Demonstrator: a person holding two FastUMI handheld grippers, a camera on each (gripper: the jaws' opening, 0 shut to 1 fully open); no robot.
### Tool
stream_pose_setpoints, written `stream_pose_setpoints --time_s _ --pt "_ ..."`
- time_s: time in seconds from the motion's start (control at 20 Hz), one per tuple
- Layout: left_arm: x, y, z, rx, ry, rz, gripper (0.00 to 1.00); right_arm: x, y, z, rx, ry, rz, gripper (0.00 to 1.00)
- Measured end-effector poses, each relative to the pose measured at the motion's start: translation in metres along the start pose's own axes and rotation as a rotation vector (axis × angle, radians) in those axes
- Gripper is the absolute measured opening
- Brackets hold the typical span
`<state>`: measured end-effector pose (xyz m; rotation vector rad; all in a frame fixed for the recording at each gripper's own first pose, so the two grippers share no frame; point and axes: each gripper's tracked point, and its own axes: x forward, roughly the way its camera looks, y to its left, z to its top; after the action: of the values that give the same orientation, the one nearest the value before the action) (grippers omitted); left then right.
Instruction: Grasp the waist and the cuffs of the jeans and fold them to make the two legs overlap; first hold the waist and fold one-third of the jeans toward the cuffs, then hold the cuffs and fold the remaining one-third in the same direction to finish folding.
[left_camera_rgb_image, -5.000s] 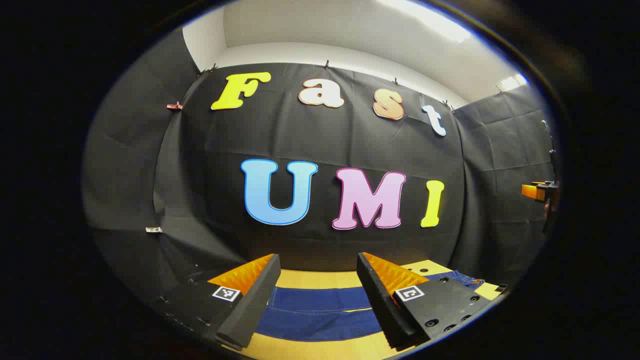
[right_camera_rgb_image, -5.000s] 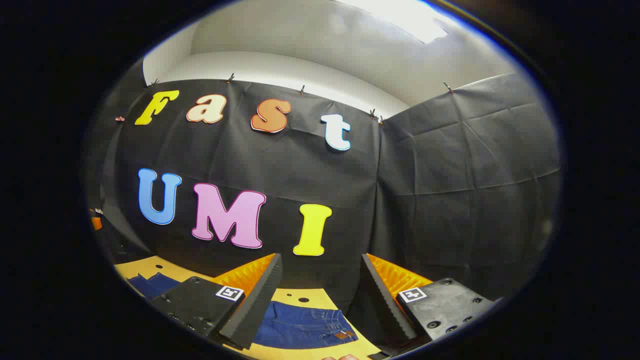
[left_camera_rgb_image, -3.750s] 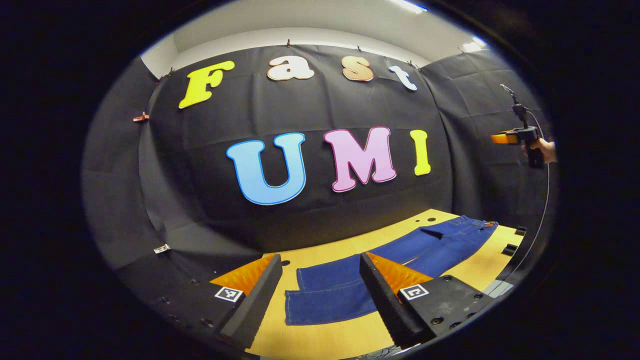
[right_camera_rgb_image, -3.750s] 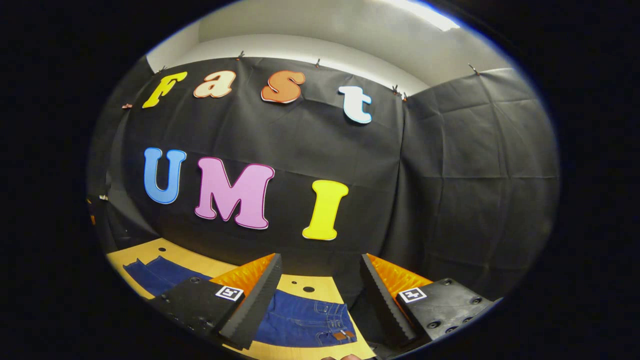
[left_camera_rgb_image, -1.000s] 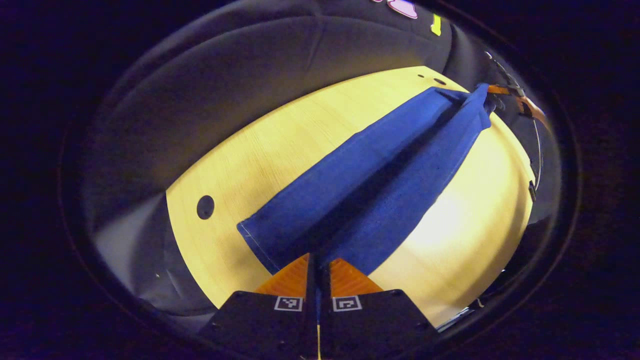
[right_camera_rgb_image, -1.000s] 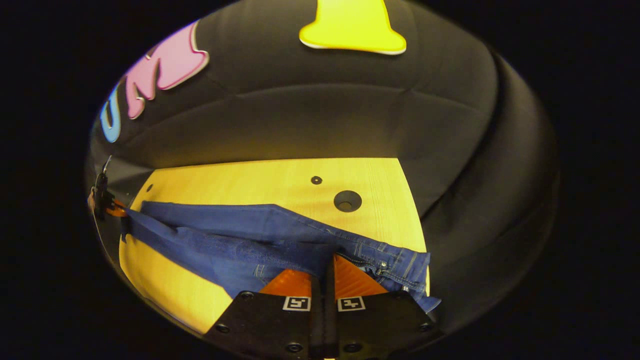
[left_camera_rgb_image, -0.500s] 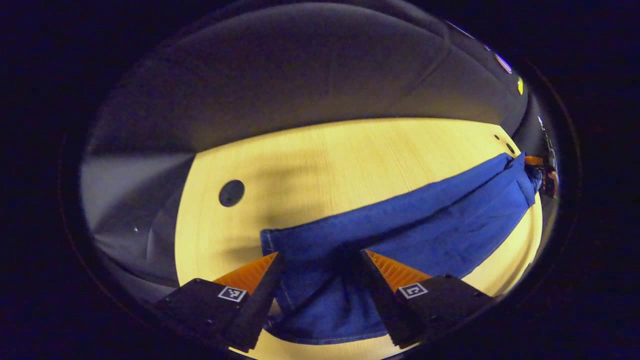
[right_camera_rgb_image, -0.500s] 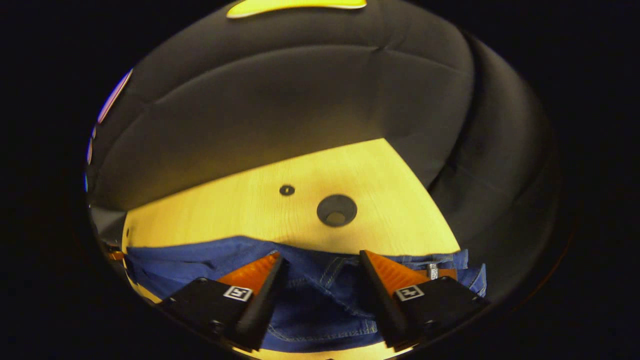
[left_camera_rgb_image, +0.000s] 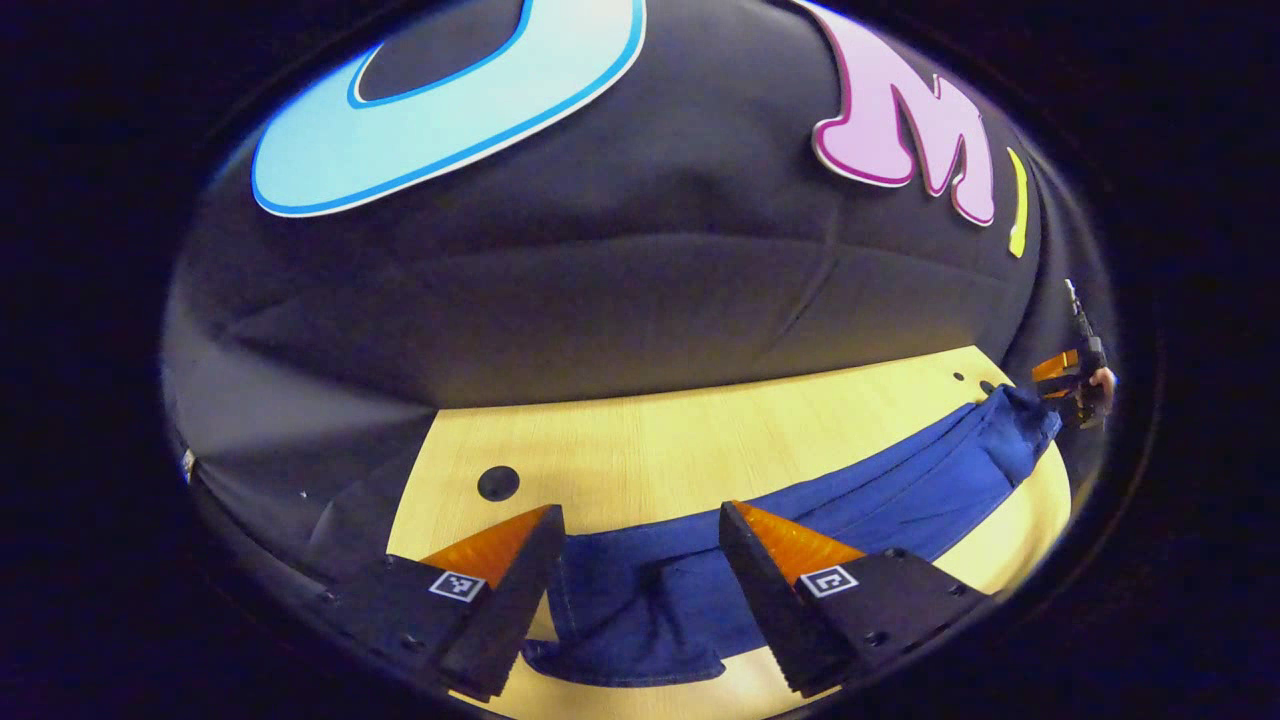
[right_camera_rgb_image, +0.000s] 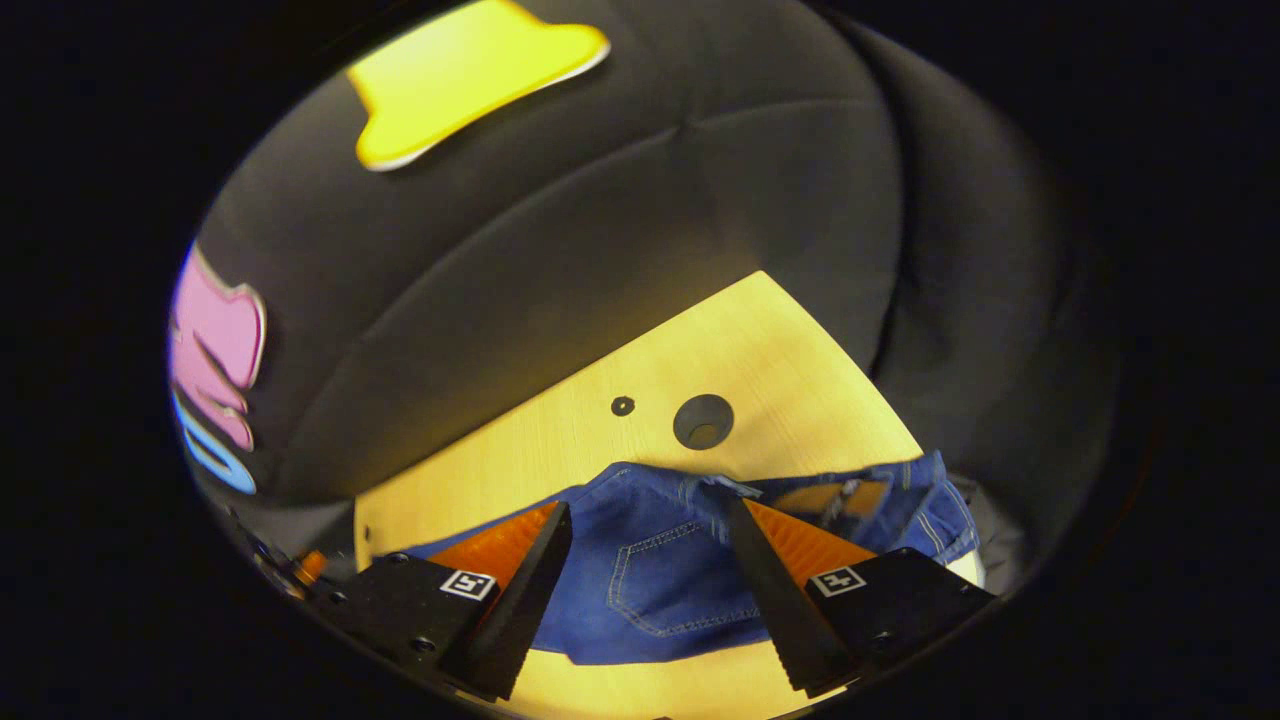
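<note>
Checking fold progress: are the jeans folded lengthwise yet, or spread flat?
Folded lengthwise: the jeans lie as one narrow strip on the table, a back pocket facing up at the waist. No thirds fold yet.

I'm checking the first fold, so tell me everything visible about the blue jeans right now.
The blue denim jeans lie lengthwise on the pale wooden table, legs overlapped into one long strip. The cuff end, slightly rumpled, sits between the open left tongs. The waist end, showing a stitched back pocket, lies between the open right tongs. Neither tongs grips the cloth.
</note>
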<state>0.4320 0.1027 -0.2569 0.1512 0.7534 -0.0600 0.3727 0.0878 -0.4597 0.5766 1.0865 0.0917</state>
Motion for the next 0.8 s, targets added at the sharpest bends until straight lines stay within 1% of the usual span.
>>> stream_pose_setpoints --time_s 0.1,0.15,0.2,0.3,0.4,0.45,0.55,0.7,0.8 --pt "-0.023 -0.012 -0.001 0.022 -0.028 -0.014 0.98 -0.027 -0.025 0.035 0.023 -0.102 -0.062 0.97" --pt "-0.039 -0.020 0.001 0.020 -0.052 -0.026 0.99 -0.039 -0.040 0.044 0.049 -0.123 -0.104 0.97" --pt "-0.053 -0.025 0.003 0.010 -0.078 -0.043 0.99 -0.051 -0.055 0.045 0.079 -0.125 -0.137 0.97" --pt "-0.089 -0.027 -0.008 -0.020 -0.103 -0.075 0.98 -0.064 -0.084 0.027 0.146 -0.105 -0.187 0.98" --pt "-0.111 -0.033 -0.030 -0.033 -0.099 -0.085 0.98 -0.065 -0.110 -0.006 0.213 -0.058 -0.236 0.97" --pt "-0.120 -0.035 -0.043 -0.025 -0.087 -0.081 0.98 -0.064 -0.115 -0.024 0.254 -0.018 -0.248 0.98" --pt "-0.132 -0.036 -0.065 0.012 -0.062 -0.076 0.98 -0.049 -0.128 -0.050 0.333 -0.004 -0.268 0.98" --pt "-0.142 -0.045 -0.087 0.050 -0.018 -0.081 0.98 -0.043 -0.162 -0.070 0.394 0.000 -0.347 0.98" --pt "-0.145 -0.050 -0.095 0.067 -0.004 -0.070 0.98 -0.032 -0.168 -0.067 0.460 -0.018 -0.343 0.98"
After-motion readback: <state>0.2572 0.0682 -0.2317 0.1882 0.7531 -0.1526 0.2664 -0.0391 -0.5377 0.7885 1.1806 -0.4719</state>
